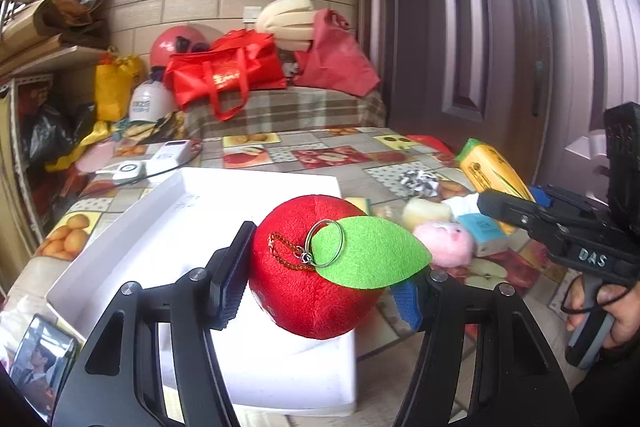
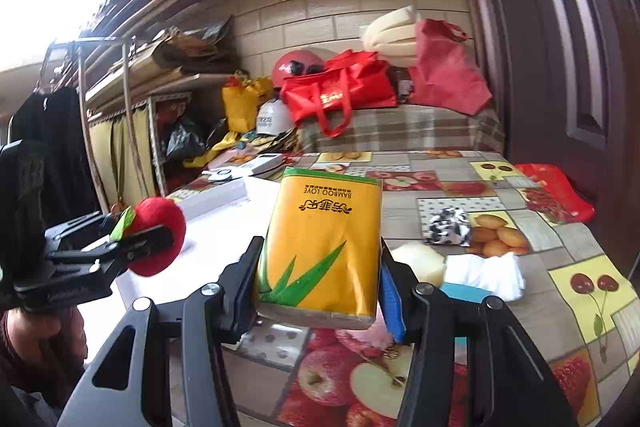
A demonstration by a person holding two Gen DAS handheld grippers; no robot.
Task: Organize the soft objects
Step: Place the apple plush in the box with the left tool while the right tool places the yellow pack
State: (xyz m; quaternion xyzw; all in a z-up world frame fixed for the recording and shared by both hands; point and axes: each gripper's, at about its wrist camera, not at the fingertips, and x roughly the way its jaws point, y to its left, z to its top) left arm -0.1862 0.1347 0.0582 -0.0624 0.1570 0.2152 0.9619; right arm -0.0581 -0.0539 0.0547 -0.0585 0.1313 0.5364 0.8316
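the left hand-held gripper (image 1: pixel 320 279) is closed on a red plush apple (image 1: pixel 316 267), one pad pressed into each side. the apple carries a green felt leaf (image 1: pixel 368 253) and a metal key ring (image 1: pixel 325 242), and it hangs above the near corner of the white box (image 1: pixel 168 227). the right hand-held gripper (image 2: pixel 320 287) is clamped on a yellow tissue pack (image 2: pixel 320 243) marked "bamboo love", raised off the table (image 2: pixel 532 243) to the right of the white box. right of the box, on the fruit-print table, lie a pink plush toy (image 1: pixel 446 241), a cream sponge (image 2: pixel 424 259), a white tissue packet (image 2: pixel 486 271) and a black-and-white plush (image 2: pixel 446 225). beyond the box stands a bed (image 1: pixel 288 109) bearing red bags (image 1: pixel 224 71).
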